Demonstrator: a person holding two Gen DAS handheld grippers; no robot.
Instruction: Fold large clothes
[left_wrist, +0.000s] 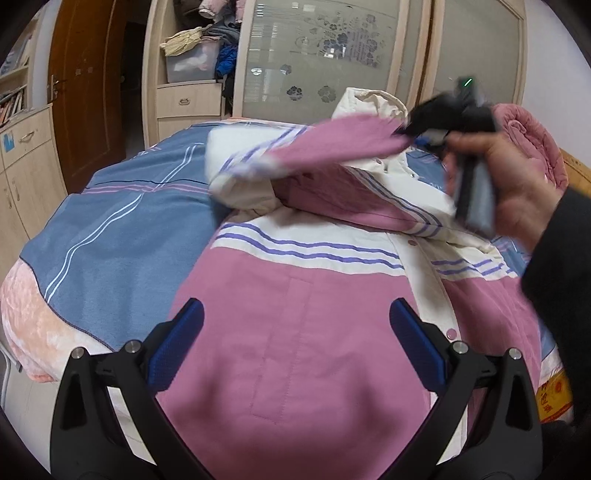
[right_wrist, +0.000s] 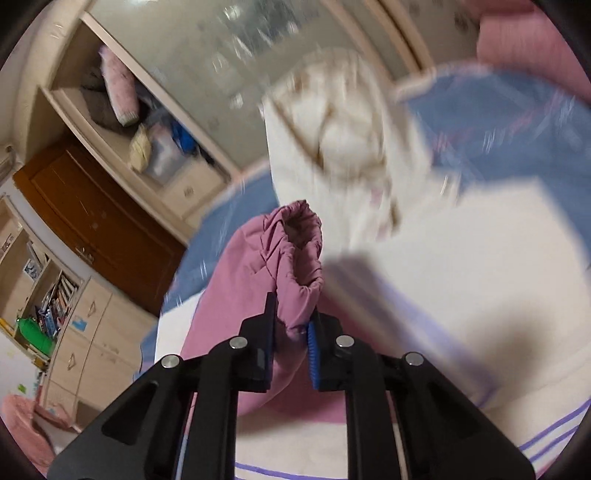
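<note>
one claw (right_wrist: 293, 325) clamped on sleeve cuff (right_wrist: 295, 236)

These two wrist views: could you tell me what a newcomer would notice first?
A big pink and white jacket lies spread over the blue bedspread. The right gripper is clamped on the jacket's pink elastic cuff, lifting the sleeve. The left gripper hovers open above the jacket's body.

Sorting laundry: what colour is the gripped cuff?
Pink, seen best in the right wrist view: cuff.

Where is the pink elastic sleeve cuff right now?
In the right wrist view, the pink gathered sleeve cuff sits centre frame, pinched between the right tongs, lifted above the pink-and-cream striped padded jacket.
</note>
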